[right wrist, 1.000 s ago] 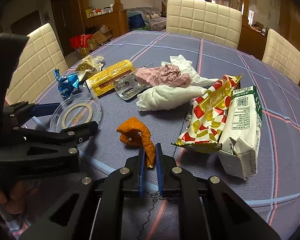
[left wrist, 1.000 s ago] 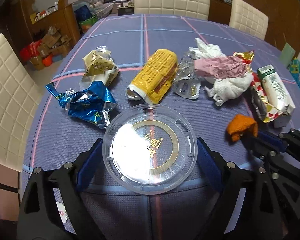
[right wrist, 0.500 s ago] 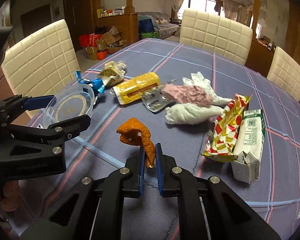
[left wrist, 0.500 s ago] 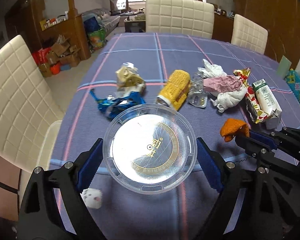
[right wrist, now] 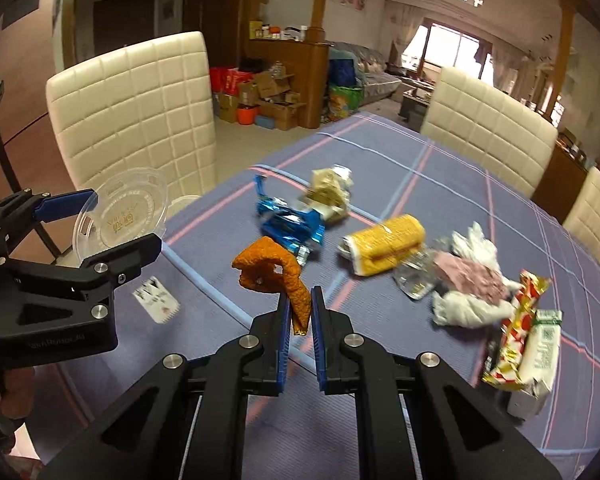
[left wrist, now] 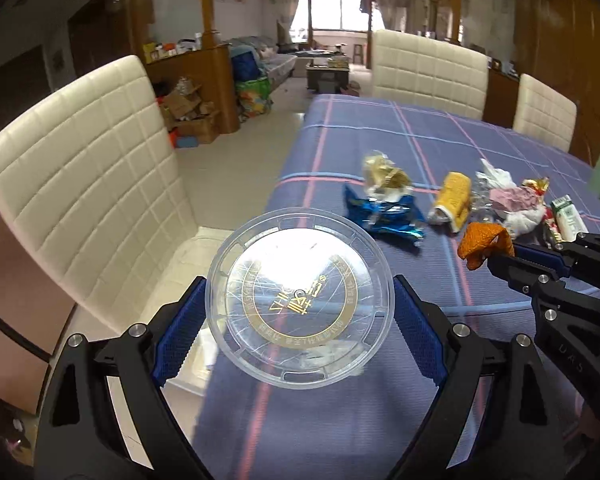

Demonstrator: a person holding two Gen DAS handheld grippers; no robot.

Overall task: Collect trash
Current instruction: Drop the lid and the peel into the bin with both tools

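Note:
My left gripper (left wrist: 298, 300) is shut on a clear round plastic lid (left wrist: 298, 296) with a gold ring print, held in the air over the table's near left corner; it also shows in the right wrist view (right wrist: 120, 216). My right gripper (right wrist: 300, 312) is shut on an orange peel (right wrist: 274, 270), lifted above the table; it shows in the left wrist view too (left wrist: 482, 242). Trash lies on the blue checked tablecloth (right wrist: 440, 168): a blue foil wrapper (right wrist: 290, 224), a crumpled gold wrapper (right wrist: 330, 192), a yellow packet (right wrist: 386, 244), white and pink tissues (right wrist: 470, 280).
A red-and-yellow snack bag (right wrist: 516, 332) and a white-green carton (right wrist: 538, 356) lie at the right. A blister pack (right wrist: 414, 276) lies by the tissues. A small white paper (right wrist: 156, 300) lies below the left corner. Cream chairs (left wrist: 84, 184) surround the table.
Both grippers have risen and pulled back to the left with their loads. The lid now hangs past the table's left edge, and the trash pile looks farther away.

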